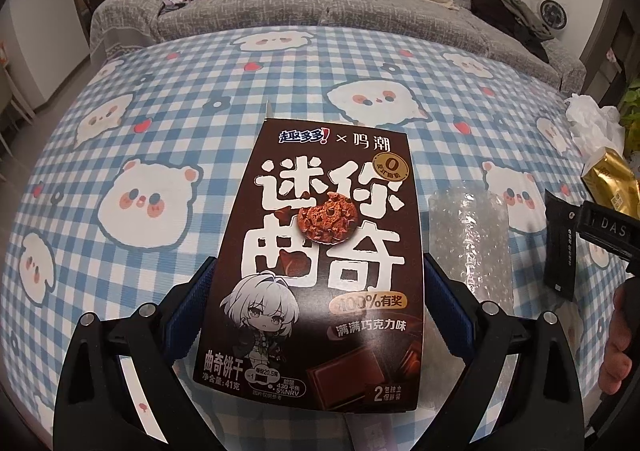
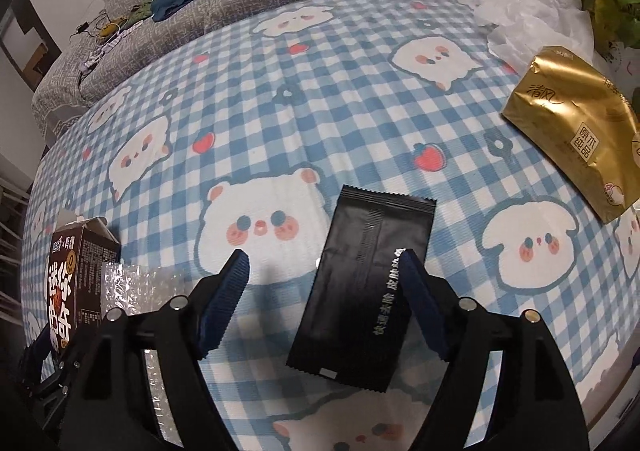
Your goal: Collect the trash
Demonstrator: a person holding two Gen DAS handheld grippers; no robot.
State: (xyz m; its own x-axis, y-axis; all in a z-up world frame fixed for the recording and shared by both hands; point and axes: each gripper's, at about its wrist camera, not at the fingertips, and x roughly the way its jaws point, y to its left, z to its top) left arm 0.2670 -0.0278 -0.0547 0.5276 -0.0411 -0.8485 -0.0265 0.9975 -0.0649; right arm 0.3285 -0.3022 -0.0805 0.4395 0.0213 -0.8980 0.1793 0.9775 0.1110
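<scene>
While the left tongs (image 1: 320,291) are pinching the brown cookie box (image 1: 324,259) between both blue pads and holding it upright over the checked tabletop (image 1: 160,139), the right tongs (image 2: 324,271) are standing spread. A black sachet (image 2: 360,283) is lying flat on the tabletop between the right fingers; the right-hand pad (image 2: 420,299) is overlapping its edge, though contact cannot be confirmed from this view. A clear plastic wrapper (image 1: 468,247) is lying on the cloth just beside the box, between the box and the sachet. A gold tissue pack (image 2: 572,127) is resting near the tabletop's right edge, with a crumpled white bag (image 2: 532,19) at the far right corner. A grey sofa (image 1: 280,7) carrying clothes is sitting beyond the far edge.
</scene>
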